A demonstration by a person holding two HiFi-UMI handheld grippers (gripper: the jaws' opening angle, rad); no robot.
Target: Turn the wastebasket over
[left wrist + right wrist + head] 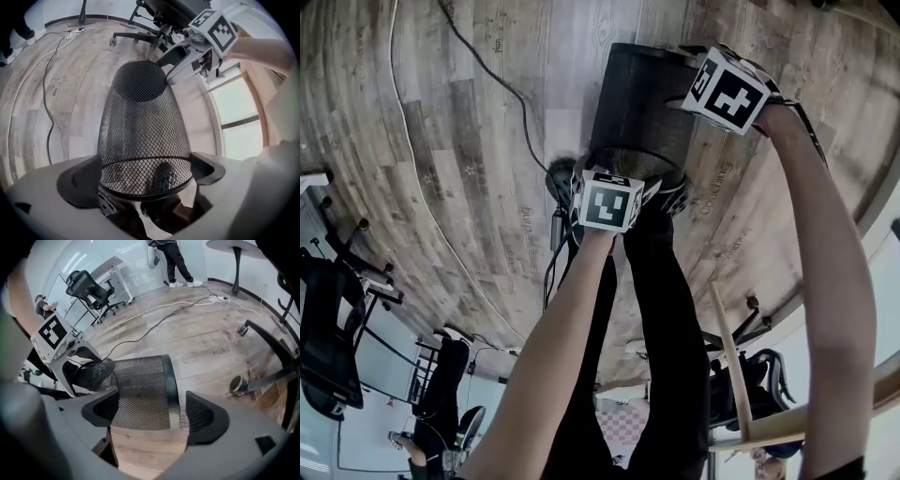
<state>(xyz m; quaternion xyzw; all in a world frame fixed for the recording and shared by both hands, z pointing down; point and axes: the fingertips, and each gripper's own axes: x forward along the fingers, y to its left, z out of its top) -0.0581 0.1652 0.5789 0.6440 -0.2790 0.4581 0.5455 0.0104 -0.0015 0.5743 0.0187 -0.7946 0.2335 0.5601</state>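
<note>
Black mesh wastebasket (639, 98) lies on its side on the wood floor (441, 159), open rim (146, 196) toward the person, closed base (172, 390) away. Left gripper (146, 174) at the rim, jaws spread wide, not pinching. Right gripper (152, 414) at the base, jaws apart, nothing pressed between them. Reads as mid-turn, nothing gripped. Next: clamp one end, swing it up, set the basket standing.

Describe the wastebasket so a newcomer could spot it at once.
Look at the wood-plank floor, between the left gripper and the right gripper. The wastebasket lies there on its side: a tapered black tube of see-through wire mesh, unlike the thin cable and wheeled chair nearby.
</note>
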